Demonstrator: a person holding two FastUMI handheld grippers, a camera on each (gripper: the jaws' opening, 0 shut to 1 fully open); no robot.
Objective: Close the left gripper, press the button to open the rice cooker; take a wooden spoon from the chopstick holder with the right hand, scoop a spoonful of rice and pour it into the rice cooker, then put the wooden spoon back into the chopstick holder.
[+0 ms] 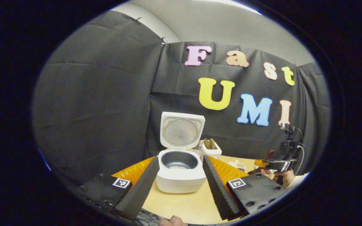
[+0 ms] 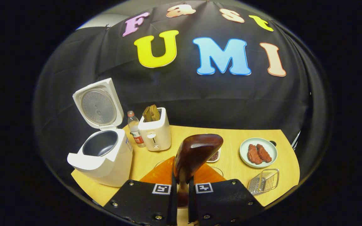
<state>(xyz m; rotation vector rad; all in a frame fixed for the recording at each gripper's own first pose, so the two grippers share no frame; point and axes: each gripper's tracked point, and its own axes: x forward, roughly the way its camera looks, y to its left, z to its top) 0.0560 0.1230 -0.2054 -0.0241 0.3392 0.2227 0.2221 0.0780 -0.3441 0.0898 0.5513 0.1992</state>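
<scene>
With the rice cooker [image 2: 104, 150] lid already up and a little rice on the pot bottom, the pour looks done; returning the spoon remains, a judgement only. Right gripper [image 2: 181, 194] fingers clamp the wooden spoon [image 2: 195, 155] handle, bowl raised over the table [image 2: 231, 135]. I cannot make out the chopstick holder. Left gripper [image 1: 176, 185] fingers spread wide, holding nothing, the cooker framed between them beyond their tips. Toaster [image 2: 155, 131] stands beside the cooker.

The cooker [image 2: 105, 157] stood open with its lid [image 2: 98, 105] upright behind the pot, leaving the top clear, while a bottle [image 2: 135, 128] and toaster [image 2: 155, 131] crowded its side and bare table [image 2: 225, 131] lay beyond.
</scene>
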